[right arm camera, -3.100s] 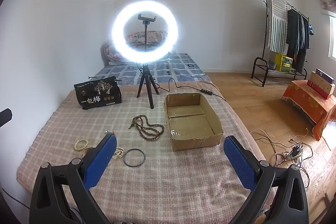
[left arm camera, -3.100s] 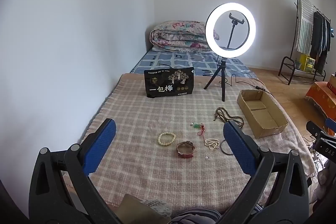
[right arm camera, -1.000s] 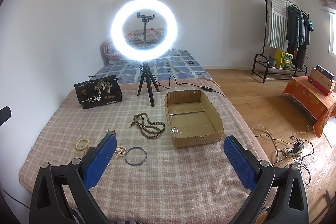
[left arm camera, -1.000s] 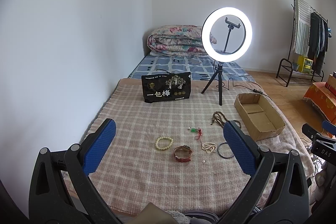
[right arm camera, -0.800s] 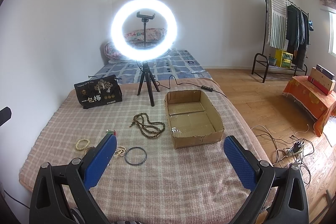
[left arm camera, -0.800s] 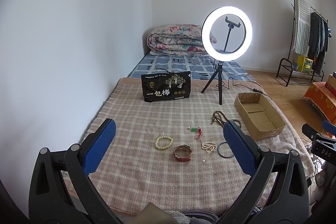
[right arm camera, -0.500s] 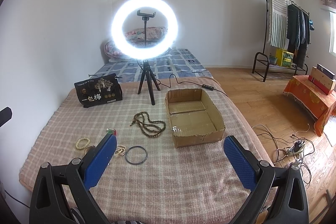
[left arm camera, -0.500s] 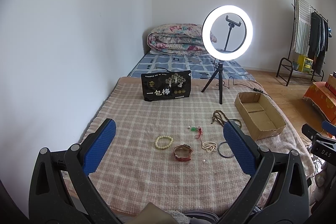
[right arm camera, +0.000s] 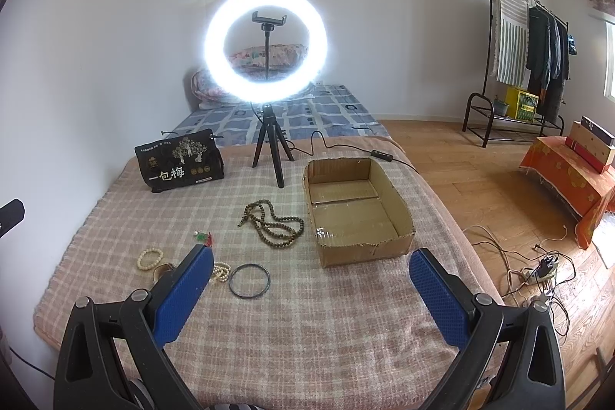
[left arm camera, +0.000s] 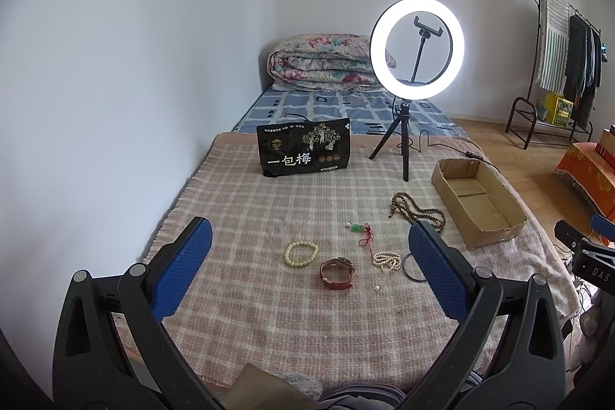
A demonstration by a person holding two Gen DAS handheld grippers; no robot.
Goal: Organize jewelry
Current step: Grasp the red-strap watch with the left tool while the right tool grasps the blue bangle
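- While both grippers hang above the near edge of the plaid blanket [left arm camera: 269,202], neither holds anything — the left gripper [left arm camera: 309,269] and the right gripper [right arm camera: 311,289] each stand with blue pads spread wide.
- Jewelry lies loose on the blanket: a cream bead bracelet [left arm camera: 301,253], a red-strapped watch [left arm camera: 337,273] just beside it, a small pearl strand [left arm camera: 386,260], a dark bangle [right arm camera: 249,280] and a green charm on red cord [left arm camera: 361,231].
- 1 long brown bead necklace [right arm camera: 273,223] lies coiled just left of the cardboard box [right arm camera: 401,202], apart from it.
- Box is open-topped and holds no jewelry.
- Behind — a lit ring light [right arm camera: 266,43] on a tripod and a black printed pouch [left arm camera: 303,152] stand upright on the blanket.
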